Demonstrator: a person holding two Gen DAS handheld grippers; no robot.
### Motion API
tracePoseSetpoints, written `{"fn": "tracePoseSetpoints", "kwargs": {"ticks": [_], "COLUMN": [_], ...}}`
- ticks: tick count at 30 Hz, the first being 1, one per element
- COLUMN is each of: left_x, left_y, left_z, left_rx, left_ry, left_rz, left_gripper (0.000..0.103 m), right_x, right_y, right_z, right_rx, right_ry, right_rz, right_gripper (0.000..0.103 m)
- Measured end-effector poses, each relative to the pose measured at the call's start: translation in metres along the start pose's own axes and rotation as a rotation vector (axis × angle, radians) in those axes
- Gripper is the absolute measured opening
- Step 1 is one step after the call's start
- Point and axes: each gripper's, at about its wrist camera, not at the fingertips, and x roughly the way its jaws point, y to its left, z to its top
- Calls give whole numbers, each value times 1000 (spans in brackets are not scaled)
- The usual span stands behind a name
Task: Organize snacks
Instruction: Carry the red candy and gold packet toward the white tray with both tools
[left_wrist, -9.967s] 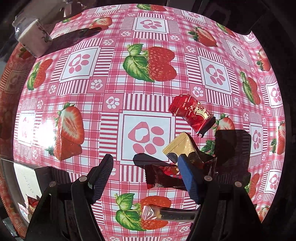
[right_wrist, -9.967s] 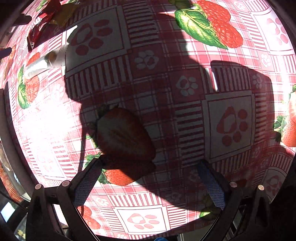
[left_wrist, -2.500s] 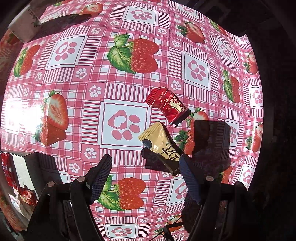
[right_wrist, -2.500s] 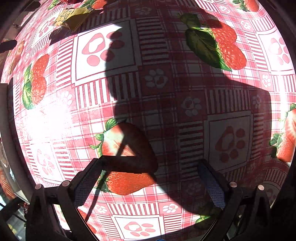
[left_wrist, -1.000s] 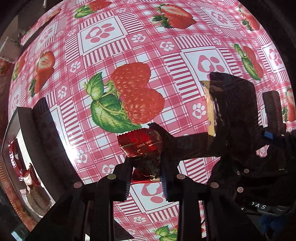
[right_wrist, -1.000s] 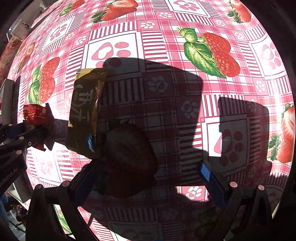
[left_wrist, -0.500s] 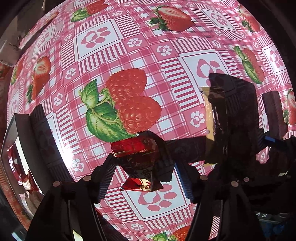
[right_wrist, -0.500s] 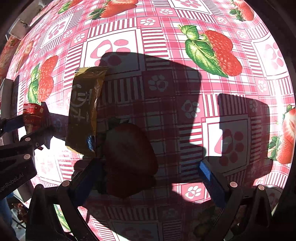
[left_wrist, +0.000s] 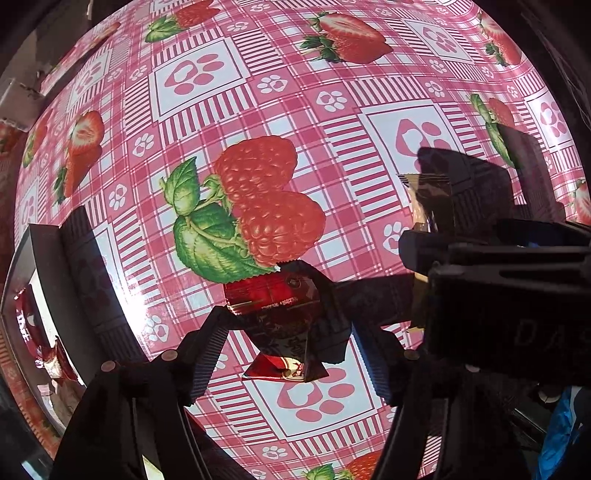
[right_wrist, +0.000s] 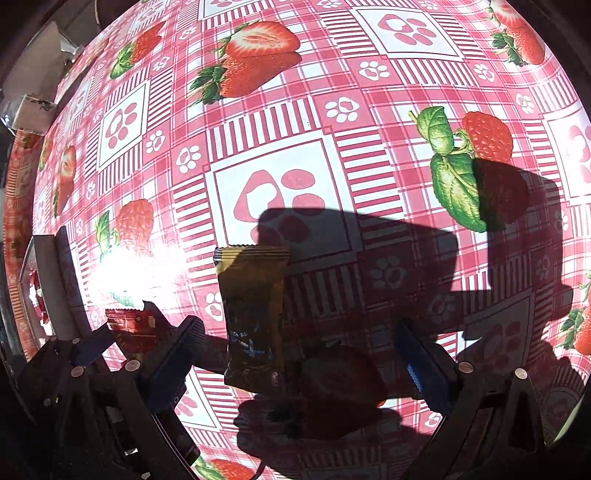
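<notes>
Red snack packets on the surface: one (left_wrist: 273, 295), lying between the jaws of the left tongs.
Gold-brown snack packets on the surface: one (right_wrist: 253, 314).
Snack packets in the tray: at least two red ones (left_wrist: 24, 321); the exact number cannot be told, as only a strip of the inside shows.
Trays: one (left_wrist: 44, 258), dark-rimmed, at the left edge of both views.
Tongs: two, the left tongs (left_wrist: 288, 354) and the right tongs (right_wrist: 295, 354).
Surfaces: one (left_wrist: 332, 110), covered in a pink checked cloth printed with berries and paws.
White boxes: one (right_wrist: 31, 112), at the far left corner.
</notes>
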Motion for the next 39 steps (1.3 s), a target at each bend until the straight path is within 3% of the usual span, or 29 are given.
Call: {"fn": "tracePoseSetpoints", "kwargs": {"ticks": [2, 3, 6, 9, 14, 21, 26, 27, 29, 30, 32, 39], "left_x": [0, -2, -7, -9, -16, -7, -5, -4, -2, 1, 7, 23], "left_y": [0, 1, 3, 8, 20, 37, 38, 38, 38, 40, 48, 73], "left_z": [0, -1, -3, -6, -24, -67, -71, -70, -67, -64, -61, -60], "left_rx": [-3, -8, -3, -8, -8, -19, -3, 0, -5, -14, -41, -78], "left_ry": [2, 0, -10, -4, -1, 40, 39, 43, 50, 61, 75, 99], "left_rz": [0, 0, 2, -8, -6, 17, 40, 50, 75, 55, 22, 8], "left_gripper": [71, 66, 36, 34, 34, 35, 38, 42, 59, 74, 78, 101], "right_x": [2, 1, -2, -7, -7, 1, 2, 3, 5, 3, 0, 25], "right_y": [12, 19, 28, 25, 0, -10, -15, -16, -19, -23, -31, -45], "right_z": [4, 4, -1, -3, -12, -55, -77, -82, -88, -85, -71, -60], "right_rx": [-40, -63, -111, -108, -87, -150, -148, -129, -94, -81, -75, 1], "right_ry": [10, 9, -2, -12, 14, 50, 59, 63, 68, 60, 40, 117], "right_rz": [-56, -83, -145, -137, -75, -101, -107, -100, -101, -110, -96, -93], "right_gripper": [90, 81, 59, 24, 24, 25, 25, 28, 74, 101, 101, 103]}}
